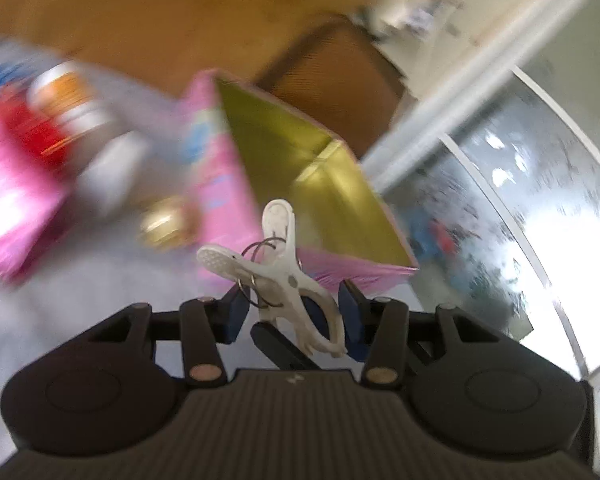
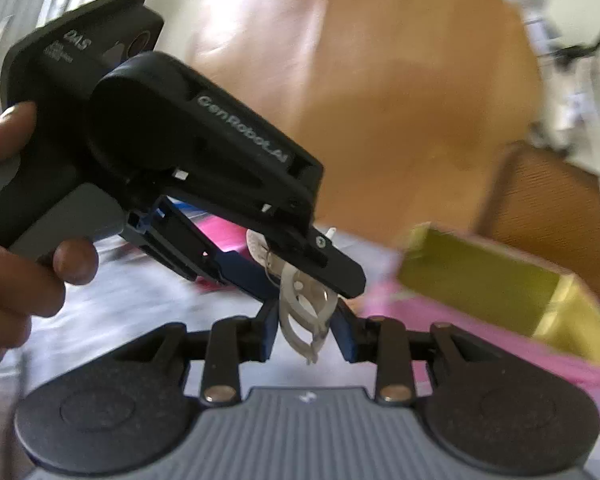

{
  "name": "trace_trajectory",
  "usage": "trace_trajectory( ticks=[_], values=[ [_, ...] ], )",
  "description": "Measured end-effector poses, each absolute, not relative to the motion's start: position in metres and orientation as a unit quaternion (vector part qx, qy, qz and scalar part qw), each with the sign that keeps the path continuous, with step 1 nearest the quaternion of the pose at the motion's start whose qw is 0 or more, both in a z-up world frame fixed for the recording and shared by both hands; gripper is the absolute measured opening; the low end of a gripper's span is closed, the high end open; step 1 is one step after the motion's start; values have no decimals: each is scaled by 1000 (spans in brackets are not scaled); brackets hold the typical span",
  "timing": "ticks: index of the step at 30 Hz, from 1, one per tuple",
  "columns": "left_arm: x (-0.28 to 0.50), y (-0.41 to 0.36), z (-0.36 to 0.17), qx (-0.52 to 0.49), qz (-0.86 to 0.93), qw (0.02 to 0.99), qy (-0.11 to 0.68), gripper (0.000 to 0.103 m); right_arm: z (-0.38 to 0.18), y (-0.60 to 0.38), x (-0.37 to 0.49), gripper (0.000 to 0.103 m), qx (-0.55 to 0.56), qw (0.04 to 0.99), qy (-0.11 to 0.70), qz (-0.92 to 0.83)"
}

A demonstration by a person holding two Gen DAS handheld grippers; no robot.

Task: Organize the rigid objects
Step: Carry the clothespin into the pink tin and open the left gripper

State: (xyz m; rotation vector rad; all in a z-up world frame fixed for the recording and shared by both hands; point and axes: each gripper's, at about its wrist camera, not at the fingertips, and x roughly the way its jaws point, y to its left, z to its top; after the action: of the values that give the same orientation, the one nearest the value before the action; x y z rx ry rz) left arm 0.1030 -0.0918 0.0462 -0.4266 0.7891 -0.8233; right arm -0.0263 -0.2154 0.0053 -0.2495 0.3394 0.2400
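Observation:
A white plastic clip [image 1: 284, 272] with metal rings on it hangs in the air between both grippers. In the left wrist view my left gripper [image 1: 294, 308] has its blue pads against the clip's sides. In the right wrist view my right gripper [image 2: 306, 332] presses its pads on the clip's [image 2: 306, 312] handle ends from below. My left gripper [image 2: 300, 276] reaches in from the left there, held by a hand [image 2: 20, 272]. An open pink box [image 1: 300, 168] with a gold inside stands just beyond; the same box [image 2: 480, 280] sits at right in the right wrist view.
Blurred on the pale tabletop [image 1: 100, 280] at left are a pink and red package [image 1: 12, 184], an orange-and-white can [image 1: 72, 100], a white bottle [image 1: 112, 168] and a small gold object [image 1: 164, 220]. A wooden chair [image 1: 340, 76] stands behind the box. A shiny surface [image 1: 520, 200] lies right.

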Motion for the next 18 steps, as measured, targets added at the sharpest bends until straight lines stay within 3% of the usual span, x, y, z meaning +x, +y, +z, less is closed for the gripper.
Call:
trace_trajectory(
  ticks=[8,15,18],
  values=[
    [145,-206,52,-131,-423,818,368,53,25,-302,6,29,-73,984,164,22],
    [159,-241,50,-93,-390,839,368,60,4,-332,41,31,-16,982,190,7],
    [156,-241,55,-62,-361,861,352,62,-3,-334,50,38,-13,982,188,-10]
  ],
)
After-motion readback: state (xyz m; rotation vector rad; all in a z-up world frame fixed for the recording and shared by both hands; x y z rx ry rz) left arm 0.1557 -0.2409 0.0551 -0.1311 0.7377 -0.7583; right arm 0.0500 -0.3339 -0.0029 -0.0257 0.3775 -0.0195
